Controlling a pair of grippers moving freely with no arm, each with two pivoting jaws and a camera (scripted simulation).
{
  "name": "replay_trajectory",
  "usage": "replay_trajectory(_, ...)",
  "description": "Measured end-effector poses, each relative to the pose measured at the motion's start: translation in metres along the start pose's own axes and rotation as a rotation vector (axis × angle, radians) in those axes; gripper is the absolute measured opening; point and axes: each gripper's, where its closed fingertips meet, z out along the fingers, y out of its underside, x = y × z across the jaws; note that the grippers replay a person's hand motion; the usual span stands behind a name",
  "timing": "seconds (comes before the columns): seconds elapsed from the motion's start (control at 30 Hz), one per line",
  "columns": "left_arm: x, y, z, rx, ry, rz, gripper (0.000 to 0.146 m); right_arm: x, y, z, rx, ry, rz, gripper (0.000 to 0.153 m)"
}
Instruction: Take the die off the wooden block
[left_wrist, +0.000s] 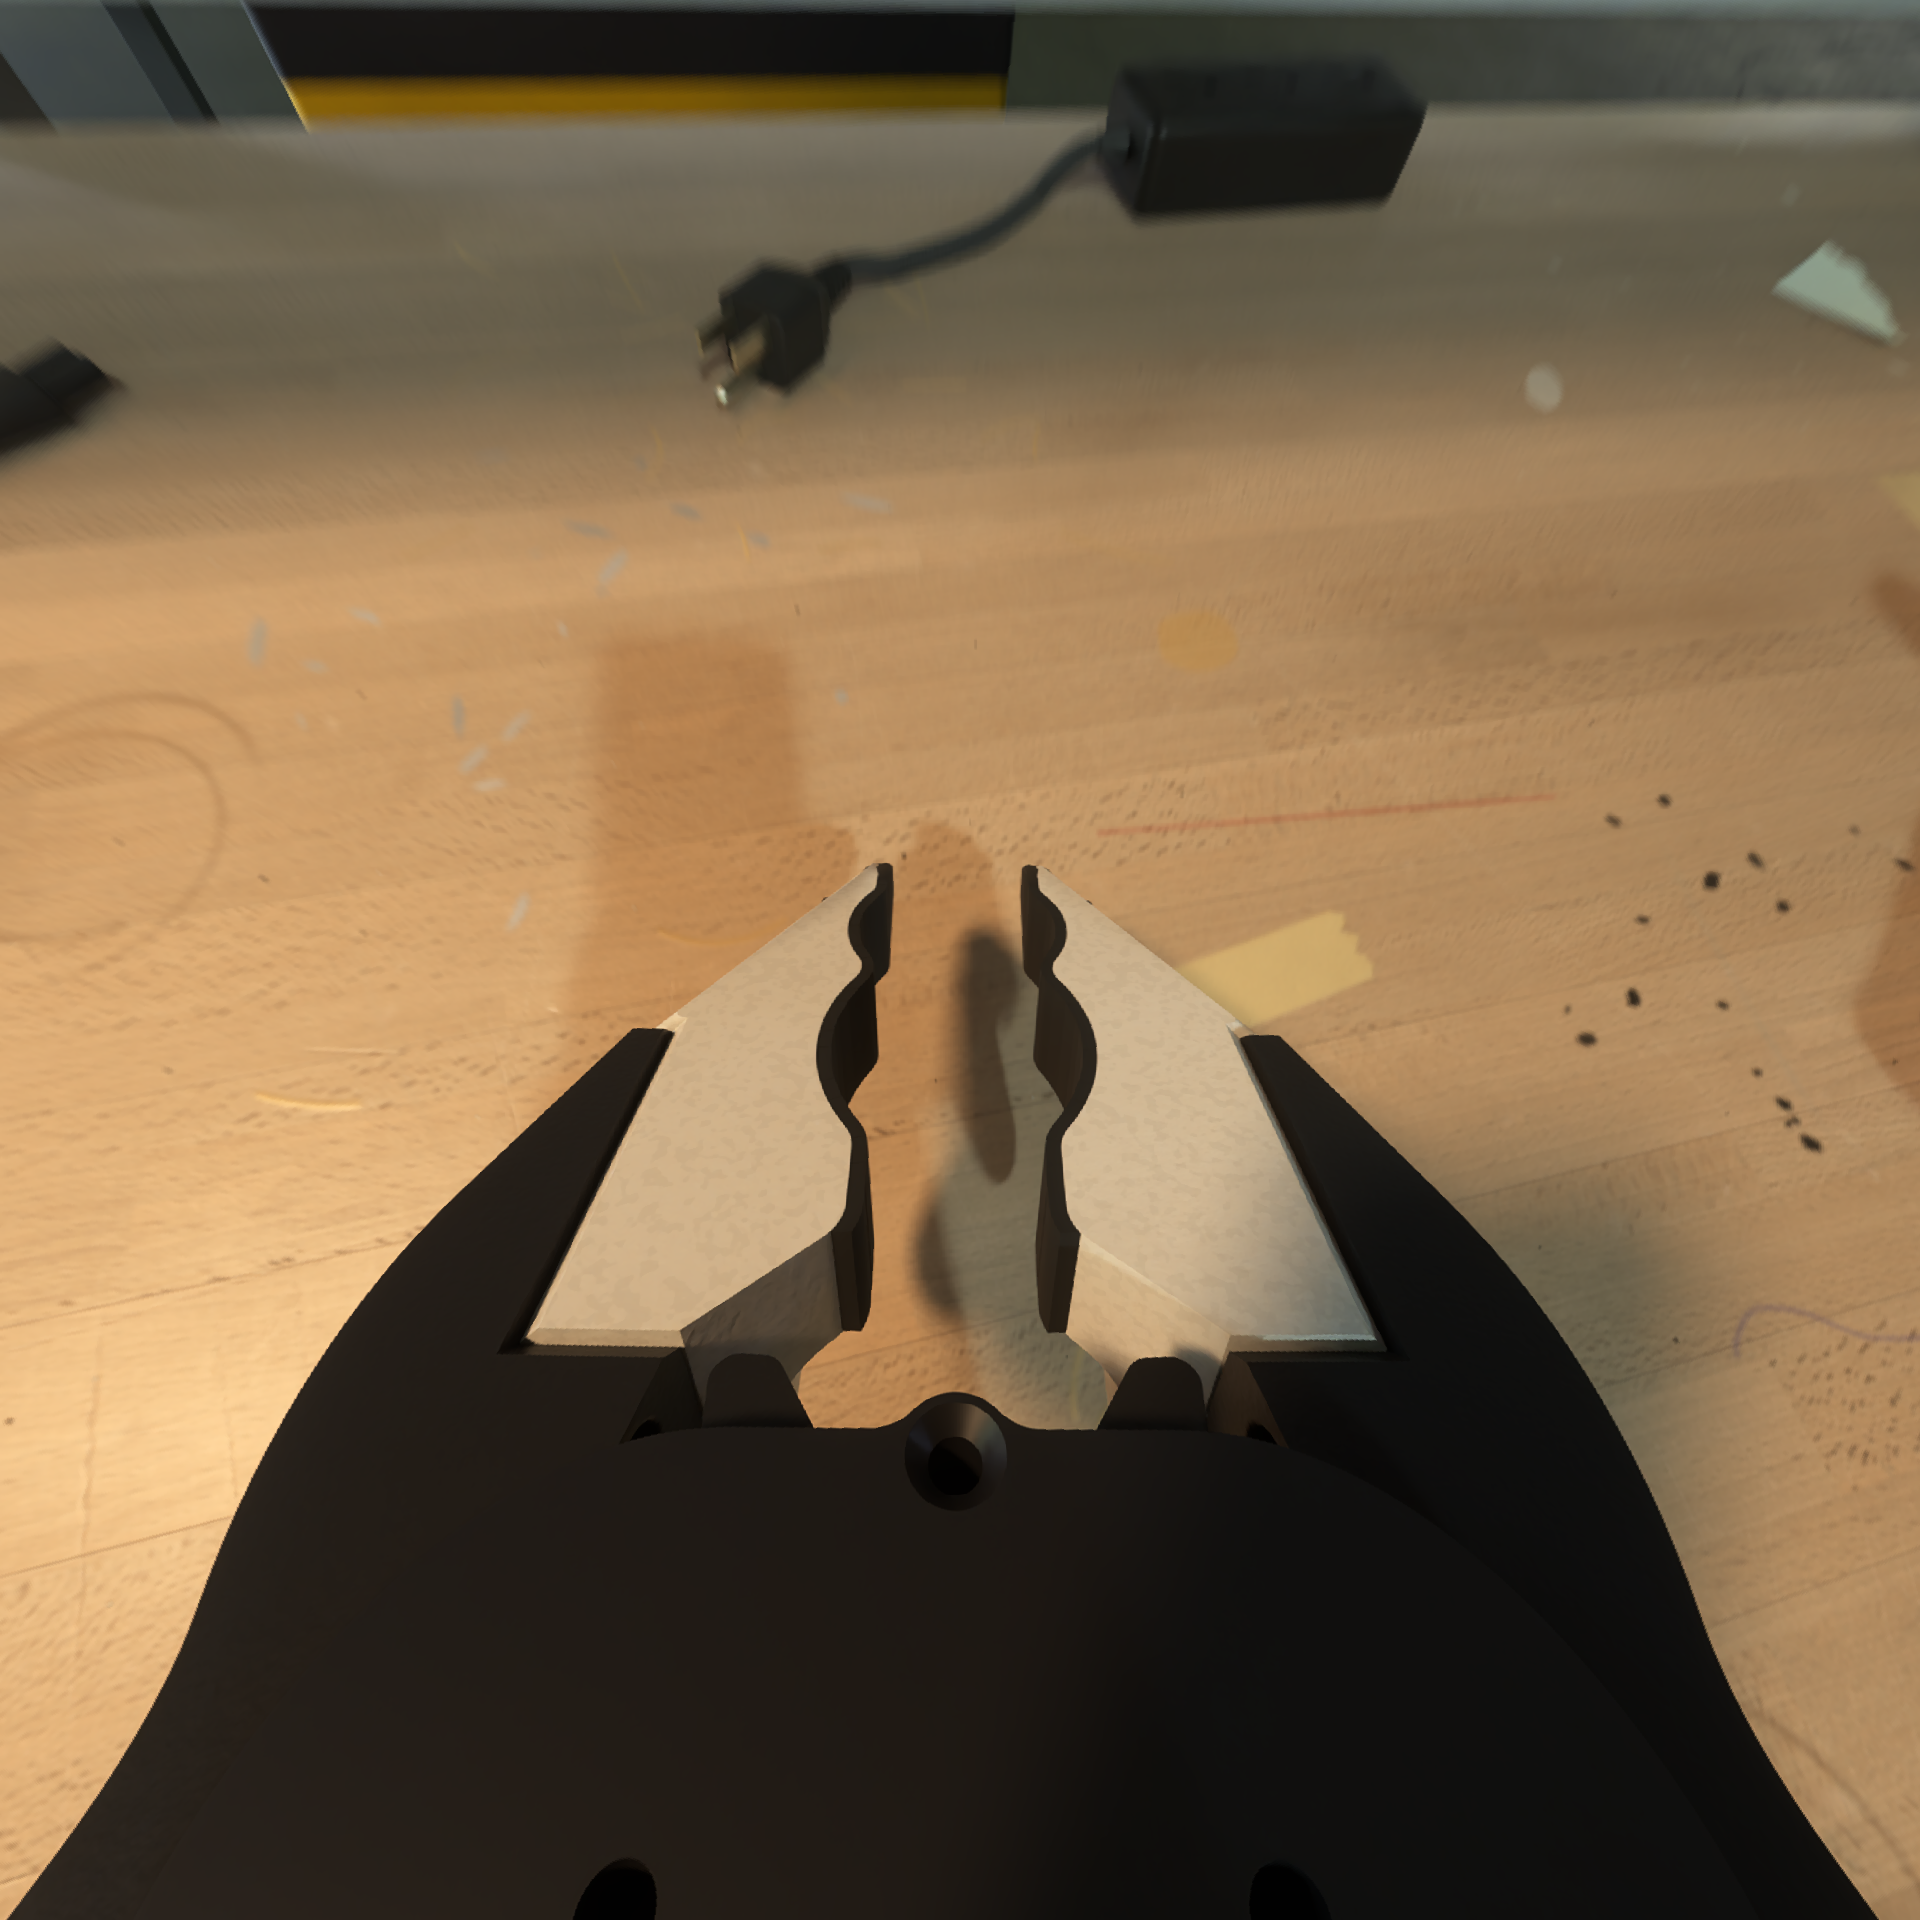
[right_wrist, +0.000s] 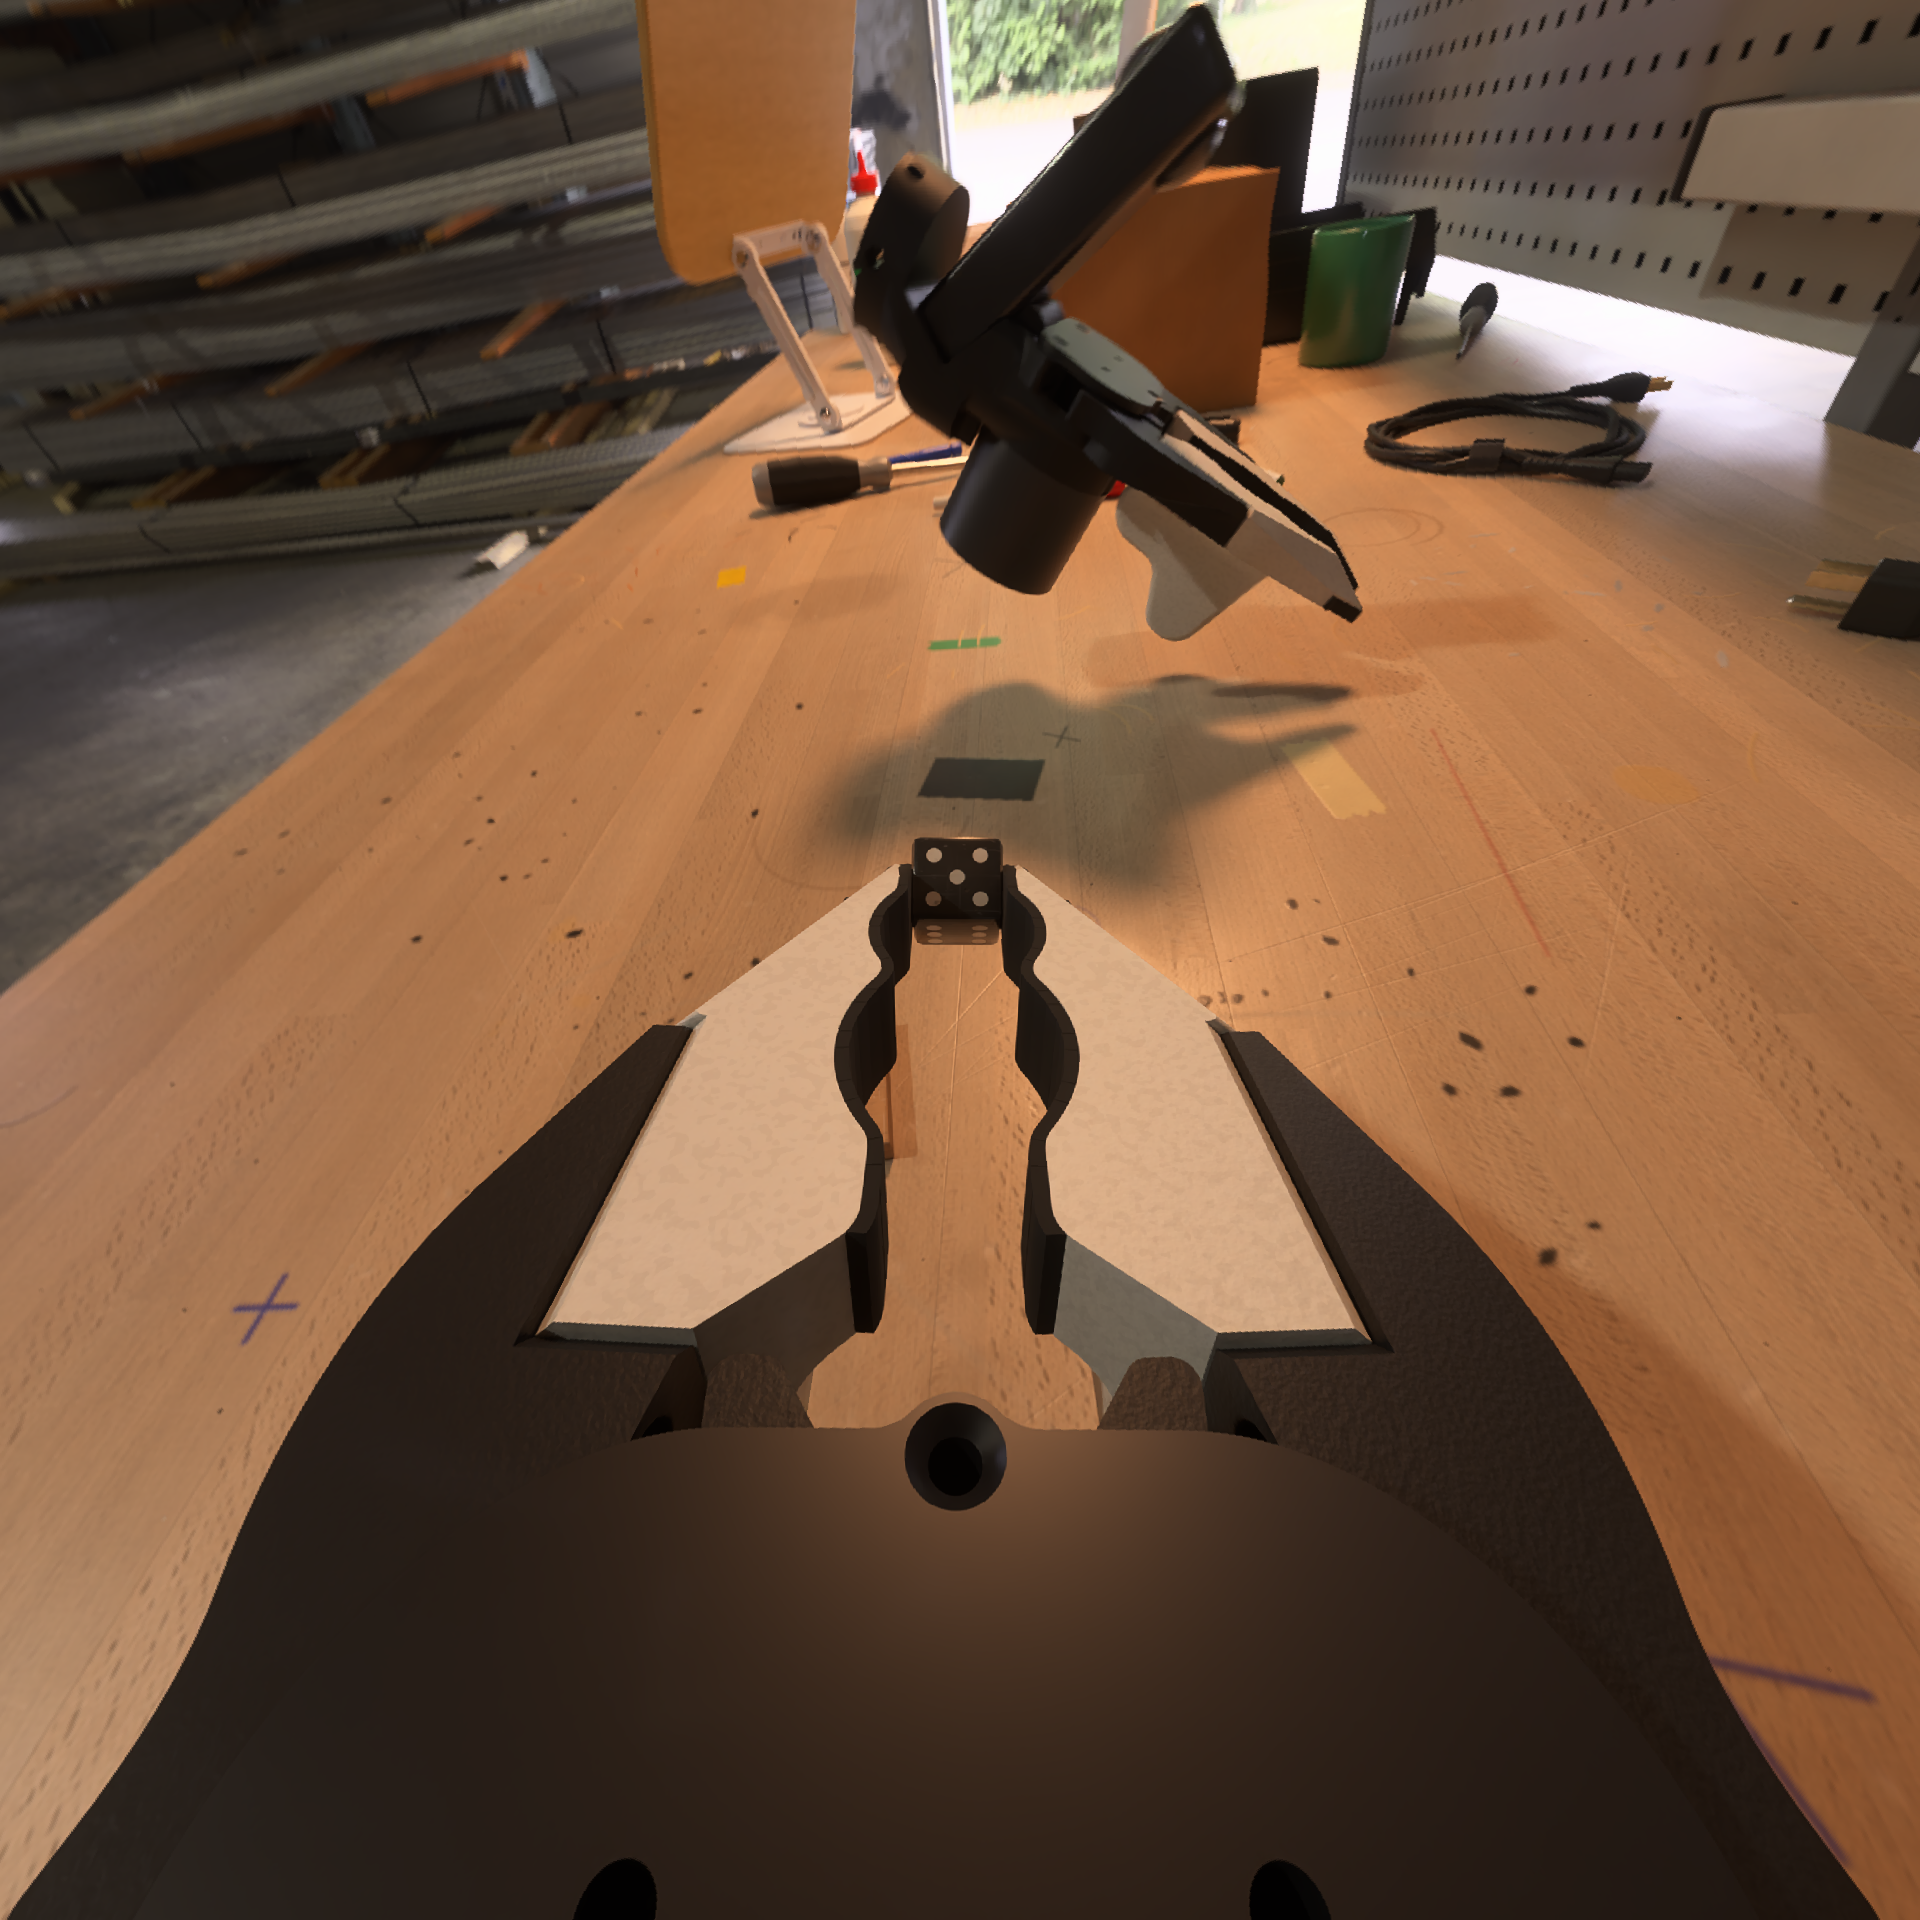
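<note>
I've got the die (right_wrist: 957, 891) pinched between my right gripper (right_wrist: 957, 883)'s fingertips, centre frame, above the workbench (right_wrist: 416, 1039). It looks small, hard, light and slick, so opposite flat faces suit. My left gripper (left_wrist: 956, 883) hangs parted, empty. No wooden block visible.

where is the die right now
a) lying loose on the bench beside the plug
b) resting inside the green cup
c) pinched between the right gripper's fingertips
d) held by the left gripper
c: in the right wrist view the black die sits between the tips of the right gripper, both fingers pressed to its sides, while the left gripper has nothing between its fingers.
</note>
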Motion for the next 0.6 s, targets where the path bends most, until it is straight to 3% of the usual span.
replay_trajectory(0.27, 0.022, -0.036, -0.026, 0.251, 0.115, 0.044, 0.037, 0.005, -0.016, -0.013, 0.129, -0.023, 0.112, 0.016)
replay_trajectory(0.6, 0.025, -0.037, -0.026, 0.262, 0.125, 0.054, 0.037, 0.010, -0.021, -0.018, 0.180, -0.016, 0.148, 0.016)
